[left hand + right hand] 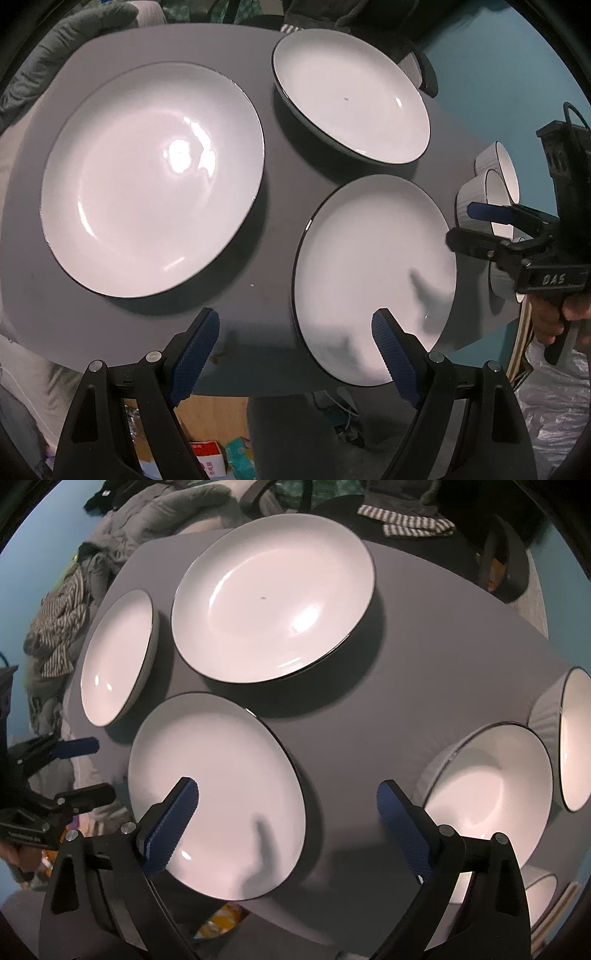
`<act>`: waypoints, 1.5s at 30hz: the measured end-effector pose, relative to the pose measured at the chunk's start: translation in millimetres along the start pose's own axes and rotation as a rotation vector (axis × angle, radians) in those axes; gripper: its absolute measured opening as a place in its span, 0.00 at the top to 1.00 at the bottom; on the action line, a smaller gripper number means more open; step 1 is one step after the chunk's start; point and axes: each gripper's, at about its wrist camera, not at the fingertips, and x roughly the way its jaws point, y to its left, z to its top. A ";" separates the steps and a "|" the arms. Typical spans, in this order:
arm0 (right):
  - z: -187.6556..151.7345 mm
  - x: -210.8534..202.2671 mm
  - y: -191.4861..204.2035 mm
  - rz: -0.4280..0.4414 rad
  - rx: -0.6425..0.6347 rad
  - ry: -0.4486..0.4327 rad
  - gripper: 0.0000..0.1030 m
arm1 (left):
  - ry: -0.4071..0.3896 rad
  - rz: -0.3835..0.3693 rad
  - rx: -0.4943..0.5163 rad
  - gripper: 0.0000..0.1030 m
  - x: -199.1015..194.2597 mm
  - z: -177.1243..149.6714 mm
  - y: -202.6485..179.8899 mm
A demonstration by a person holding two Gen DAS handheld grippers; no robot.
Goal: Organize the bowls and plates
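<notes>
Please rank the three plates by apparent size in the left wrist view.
1. Left plate, looks largest.
2. Near plate and speck-marked far plate look too alike to rank; fisheye and nearness make it unsure.

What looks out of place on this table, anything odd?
Two small things. The near plate overhangs the table's front edge, so a nudge might tip it. The deep plate has a tiny dark speck near its middle. I see nothing cracked or spilled, and both grippers are open and empty.
</notes>
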 end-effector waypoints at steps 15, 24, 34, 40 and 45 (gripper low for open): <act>5.9 20.7 1.9 0.017 -0.073 0.064 0.31 | 0.028 -0.020 -0.011 0.31 24.0 -3.2 4.0; 5.5 24.5 7.8 0.026 -0.084 0.078 0.64 | 0.061 -0.061 -0.039 0.52 33.5 0.1 10.5; 1.7 40.4 -7.3 0.064 -0.045 0.173 0.80 | 0.095 -0.089 -0.052 0.75 49.1 -0.2 9.5; -0.9 35.8 -19.3 0.080 -0.016 0.164 0.81 | 0.115 -0.107 -0.055 0.80 52.7 3.3 9.6; -0.1 35.0 -28.3 0.101 -0.018 0.185 0.84 | 0.122 -0.107 -0.048 0.81 54.6 3.5 6.2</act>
